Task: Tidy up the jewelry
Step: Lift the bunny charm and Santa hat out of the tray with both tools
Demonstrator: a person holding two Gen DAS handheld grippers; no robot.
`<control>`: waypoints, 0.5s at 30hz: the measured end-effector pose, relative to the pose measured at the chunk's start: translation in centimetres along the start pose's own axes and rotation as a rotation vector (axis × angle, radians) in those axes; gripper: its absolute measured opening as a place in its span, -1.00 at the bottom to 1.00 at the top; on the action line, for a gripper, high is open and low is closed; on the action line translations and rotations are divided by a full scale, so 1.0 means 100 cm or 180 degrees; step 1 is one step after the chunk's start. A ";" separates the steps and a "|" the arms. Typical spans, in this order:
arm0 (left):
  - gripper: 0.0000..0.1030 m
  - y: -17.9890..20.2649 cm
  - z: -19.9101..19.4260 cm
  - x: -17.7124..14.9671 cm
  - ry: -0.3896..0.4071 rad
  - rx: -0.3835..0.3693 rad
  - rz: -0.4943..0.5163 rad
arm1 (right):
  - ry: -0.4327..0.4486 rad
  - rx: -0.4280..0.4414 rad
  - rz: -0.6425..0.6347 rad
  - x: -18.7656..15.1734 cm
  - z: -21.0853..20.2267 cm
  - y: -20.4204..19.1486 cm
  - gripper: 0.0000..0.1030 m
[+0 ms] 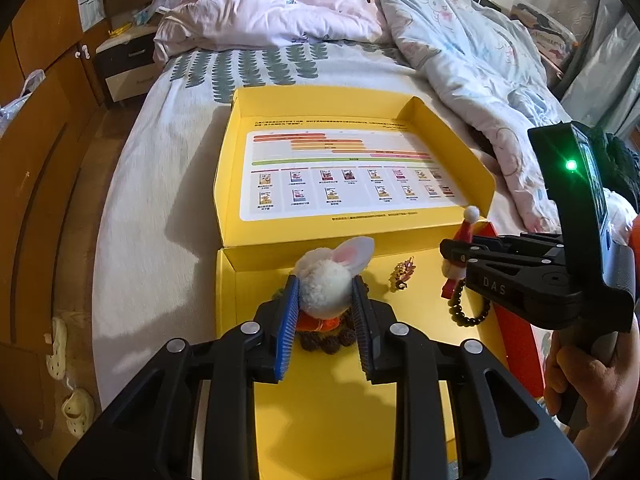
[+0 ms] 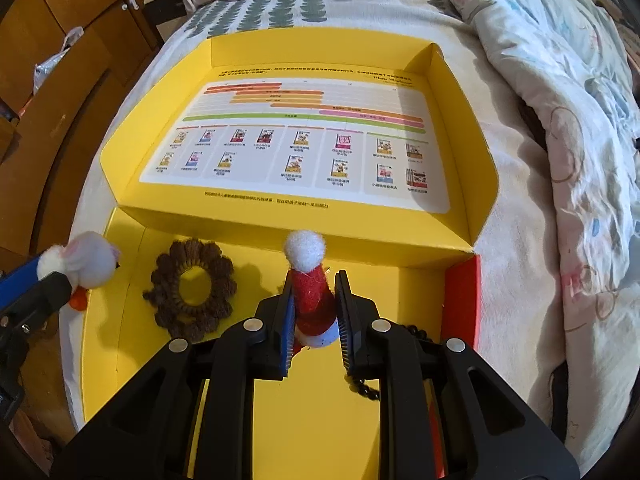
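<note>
Both grippers pinch charms, the left gripper (image 1: 326,312) a white bunny pom-pom (image 1: 326,288), the right gripper (image 2: 312,316) a red Santa-hat charm (image 2: 310,300), while the brown scrunchie (image 2: 190,292) and gold brooch (image 1: 402,276) lie unsorted in the yellow box (image 1: 240,320).

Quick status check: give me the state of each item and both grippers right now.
left gripper: shut on the bunny pom-pom
bunny pom-pom: held between the pads
right gripper: shut on the Santa hat charm
Santa hat charm: gripped, upright
black bead bracelet: dangling below the right gripper
brown scrunchie: lying flat in the box
gold charm: lying in the box
yellow box: open, lid folded back on the bed
</note>
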State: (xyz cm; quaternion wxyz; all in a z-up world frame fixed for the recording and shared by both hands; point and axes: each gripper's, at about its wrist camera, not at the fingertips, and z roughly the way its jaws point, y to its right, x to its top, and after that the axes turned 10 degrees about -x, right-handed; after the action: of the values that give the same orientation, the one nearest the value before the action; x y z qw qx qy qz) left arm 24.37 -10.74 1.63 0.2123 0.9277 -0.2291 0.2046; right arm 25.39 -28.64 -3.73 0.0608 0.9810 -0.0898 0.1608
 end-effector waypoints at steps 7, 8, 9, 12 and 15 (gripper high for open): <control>-0.48 0.003 -0.008 -0.004 -0.0034 0.0050 -0.0011 | 0.0047 0.0020 0.0019 -0.010 -0.021 0.010 -0.62; -0.48 0.005 -0.010 -0.005 -0.0026 0.0054 -0.0010 | 0.0058 0.0016 0.0023 -0.012 -0.026 0.011 -0.62; -0.48 0.008 -0.014 -0.006 -0.0020 0.0058 0.0000 | 0.0064 0.0012 0.0028 -0.014 -0.030 0.013 -0.62; -0.48 0.018 -0.022 -0.013 -0.0015 0.0066 0.0059 | 0.0098 0.0043 0.0041 -0.022 -0.048 0.018 -0.62; -0.48 0.030 -0.025 -0.023 -0.0059 0.0076 0.0124 | 0.0129 0.0026 0.0045 -0.035 -0.068 0.022 -0.62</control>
State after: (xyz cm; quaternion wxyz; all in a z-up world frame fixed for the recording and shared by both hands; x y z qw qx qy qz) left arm 20.25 -11.16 3.50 0.1952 0.9273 -0.2467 0.2028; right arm 19.66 -29.22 1.71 0.0574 0.9771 -0.0948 0.1814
